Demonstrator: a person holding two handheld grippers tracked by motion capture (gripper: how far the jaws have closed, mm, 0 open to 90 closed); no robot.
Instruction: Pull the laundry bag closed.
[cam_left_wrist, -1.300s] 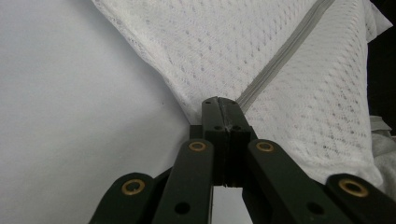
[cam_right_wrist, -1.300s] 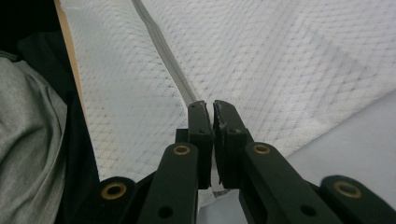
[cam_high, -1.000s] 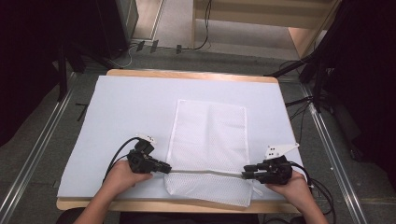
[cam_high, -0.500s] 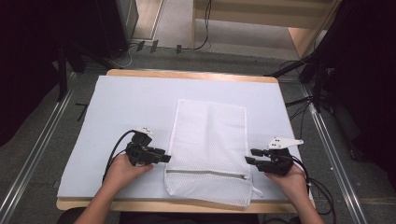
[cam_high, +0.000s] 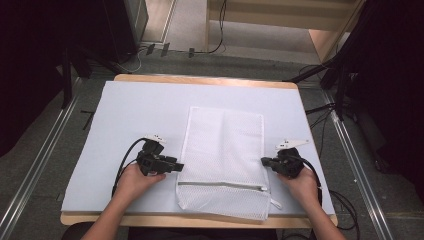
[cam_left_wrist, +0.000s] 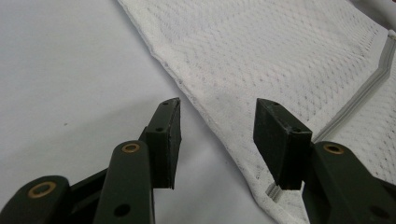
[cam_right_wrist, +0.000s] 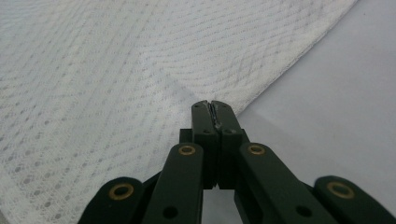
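Near the worktop's (cam_high: 150, 100) front-left, left gripper (cam_high: 172, 165) held low, jaws spread wide, nothing between them, tips just beside the left edge of the white mesh laundry bag (cam_high: 225, 150); in the left gripper view (cam_left_wrist: 217, 135) that hemmed edge running between the two black pads, seemingly untouched. Across the middle, bag lying flat, long side running front to back, zipper (cam_high: 222, 186) crossing it close to the front edge, pull tab (cam_high: 275, 203) dangling at the front-right corner. At the right, right gripper (cam_high: 265, 161) with jaws pressed together, tips at the bag's right edge; in the right gripper view (cam_right_wrist: 212, 108) closed tips over the mesh border, whether any fabric pinched or merely touched impossible to tell. Probably a matter of taking both side edges for a fold or lift: best done by sliding the lower left pad under the hem before closing, matching heights on both sides, gripping the hem rather than loose mesh, pulling evenly to keep the zipper straight.
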